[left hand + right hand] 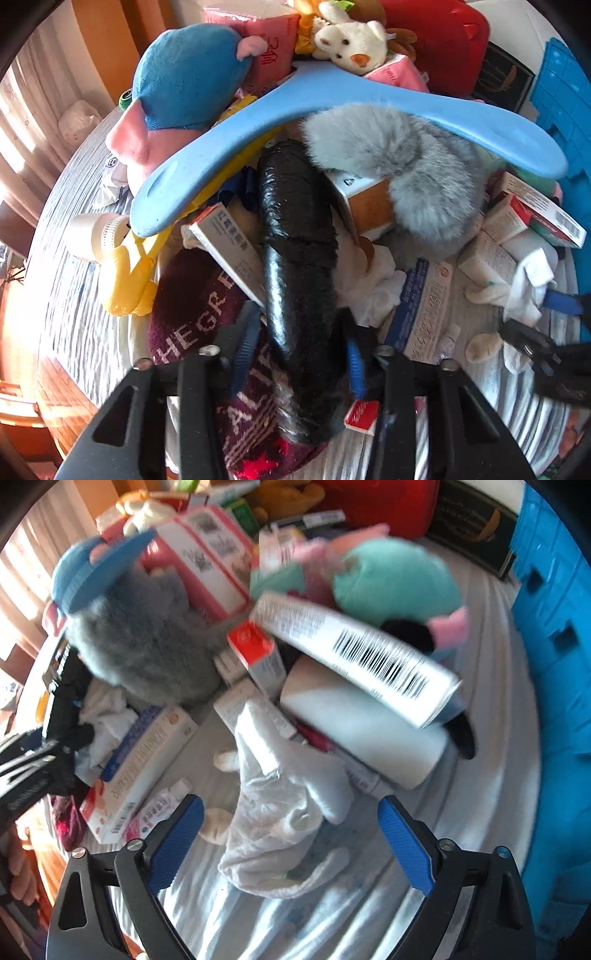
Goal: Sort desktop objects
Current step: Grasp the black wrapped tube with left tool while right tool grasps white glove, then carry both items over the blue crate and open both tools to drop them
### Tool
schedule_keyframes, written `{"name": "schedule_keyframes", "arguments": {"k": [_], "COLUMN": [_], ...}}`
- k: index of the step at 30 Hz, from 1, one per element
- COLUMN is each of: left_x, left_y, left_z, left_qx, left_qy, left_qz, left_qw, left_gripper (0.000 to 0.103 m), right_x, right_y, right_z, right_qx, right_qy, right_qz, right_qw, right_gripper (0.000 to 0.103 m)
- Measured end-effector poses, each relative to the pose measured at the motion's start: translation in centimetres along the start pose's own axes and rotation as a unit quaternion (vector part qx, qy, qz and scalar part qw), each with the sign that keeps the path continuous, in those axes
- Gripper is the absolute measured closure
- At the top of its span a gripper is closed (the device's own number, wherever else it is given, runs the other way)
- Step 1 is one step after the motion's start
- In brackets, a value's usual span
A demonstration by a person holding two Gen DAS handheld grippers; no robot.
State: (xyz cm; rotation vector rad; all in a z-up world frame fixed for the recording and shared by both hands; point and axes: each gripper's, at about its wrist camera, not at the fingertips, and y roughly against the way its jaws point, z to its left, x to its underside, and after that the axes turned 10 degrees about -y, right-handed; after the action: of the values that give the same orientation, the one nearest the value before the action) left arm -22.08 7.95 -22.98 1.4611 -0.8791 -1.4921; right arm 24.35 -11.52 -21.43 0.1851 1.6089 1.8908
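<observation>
Beside the left tongs' tips, a maroon cloth [192,325] reads "HEGR" and "ALI"; farther ahead, a pink pack [267,55] reads "240".

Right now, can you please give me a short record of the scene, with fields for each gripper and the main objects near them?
left gripper: shut on the black glossy object
black glossy object: long, lies over the maroon knit cloth, its far end under the blue hanger
right gripper: open, holds nothing
between right fingers: white sock on the striped cloth
behind sock: white roll, barcode box on top
grey plush: left of the boxes
blue crate: right edge
</observation>
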Motion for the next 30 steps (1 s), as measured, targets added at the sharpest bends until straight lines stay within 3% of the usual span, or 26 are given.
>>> {"name": "schedule_keyframes", "arguments": {"k": [1,2,8,13,17,22,25,28,30], "left_x": [0.2,0.4,1.9,0.3,-0.8,-0.9,1.0,1.8,0.6], "left_y": [0.4,0.6,1.9,1.9,1.9,6.4,7.8,11.0,13.7], "left_z": [0.2,0.3,1.4,2.4,2.5,3.2,0.9,-1.3,-1.8], "left_qx": [0.005,0.011,0.030,0.018,0.021,0.037,0.049,0.060,0.071], "left_qy": [-0.004,-0.010,-0.029,-0.026,-0.038,-0.052,-0.059,-0.082,-0.104], "left_qz": [0.000,0.001,0.011,-0.005,-0.010,-0.046,-0.080,-0.133,-0.174], "left_qw": [1.0000,0.9999,0.9991,0.9995,0.9990,0.9969,0.9938,0.9860,0.9765], "left_gripper": [0.070,0.071,0.072,0.062,0.069,0.070,0.070,0.070,0.070], "right_x": [0.2,0.4,1.4,1.3,1.2,0.6,0.3,-1.3,-1.1], "right_y": [-0.3,-0.5,0.8,1.8,3.0,7.4,11.4,14.4,17.9], "right_z": [-0.1,-0.2,-1.7,-2.5,-2.3,-1.8,-1.6,-2.6,-2.2], "right_qx": [0.002,-0.001,-0.024,-0.017,-0.019,-0.015,-0.020,-0.024,-0.026], "right_qy": [-0.002,-0.006,-0.028,-0.036,-0.040,-0.035,-0.042,-0.048,-0.055], "right_qz": [0.004,0.010,0.011,0.001,-0.011,-0.061,-0.104,-0.149,-0.189], "right_qw": [1.000,1.000,0.999,0.999,0.999,0.997,0.993,0.987,0.980], "right_gripper": [0.061,0.078,0.077,0.077,0.077,0.077,0.077,0.077,0.077]}}
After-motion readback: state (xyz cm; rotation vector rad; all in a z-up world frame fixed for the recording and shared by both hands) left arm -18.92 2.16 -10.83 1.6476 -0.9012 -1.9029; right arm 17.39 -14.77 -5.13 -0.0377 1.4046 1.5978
